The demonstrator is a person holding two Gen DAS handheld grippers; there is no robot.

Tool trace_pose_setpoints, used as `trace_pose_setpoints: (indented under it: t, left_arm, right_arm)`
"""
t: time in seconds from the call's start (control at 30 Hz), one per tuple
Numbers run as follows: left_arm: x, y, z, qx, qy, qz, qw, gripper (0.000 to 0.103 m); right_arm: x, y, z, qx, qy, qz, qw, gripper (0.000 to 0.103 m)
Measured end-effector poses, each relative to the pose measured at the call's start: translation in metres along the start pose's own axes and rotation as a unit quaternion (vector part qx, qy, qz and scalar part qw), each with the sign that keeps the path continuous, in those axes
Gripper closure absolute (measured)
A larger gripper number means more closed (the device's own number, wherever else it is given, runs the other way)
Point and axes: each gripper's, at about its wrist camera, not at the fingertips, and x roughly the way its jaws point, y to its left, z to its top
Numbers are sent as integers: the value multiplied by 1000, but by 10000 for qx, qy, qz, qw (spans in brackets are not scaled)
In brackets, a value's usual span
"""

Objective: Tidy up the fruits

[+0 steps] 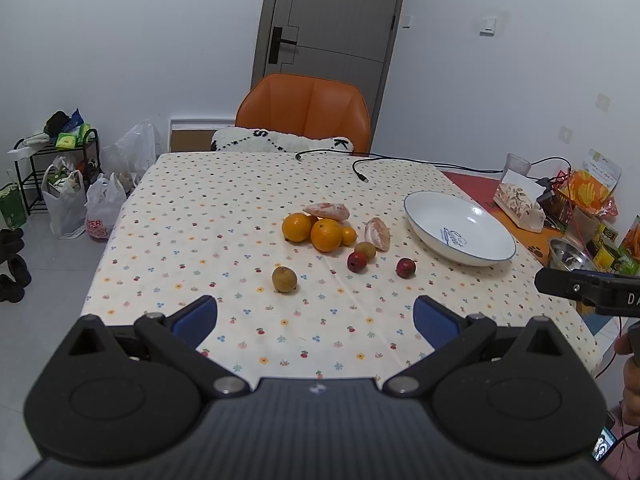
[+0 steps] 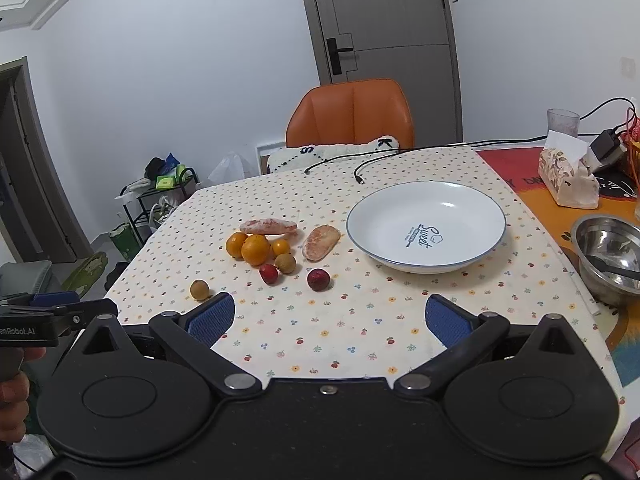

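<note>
Fruit lies loose on the dotted tablecloth: two oranges, a small orange, two pink peeled pomelo wedges, two red fruits and two brown-green fruits. An empty white plate stands to their right. My left gripper is open and empty above the table's near part. My right gripper is open and empty, near the plate and the red fruits.
An orange chair with a white cushion stands at the far edge. Black cables lie at the back. A tissue box, a steel bowl, a glass and packets crowd the right side. Bags and a rack stand on the floor left.
</note>
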Motion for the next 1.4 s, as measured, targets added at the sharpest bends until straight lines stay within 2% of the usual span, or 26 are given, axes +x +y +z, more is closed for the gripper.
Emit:
trace_pose_setpoints:
  t: [0.63, 1.4]
  left_arm:
    - [1, 0, 2, 25, -5, 21, 10000, 0]
    - [-1, -2, 3, 48, -48, 10, 10000, 0]
  right_arm:
    - [0, -9, 3, 117, -30, -190, 9997, 0]
    - [-4, -12, 6, 123, -81, -217, 9997, 0]
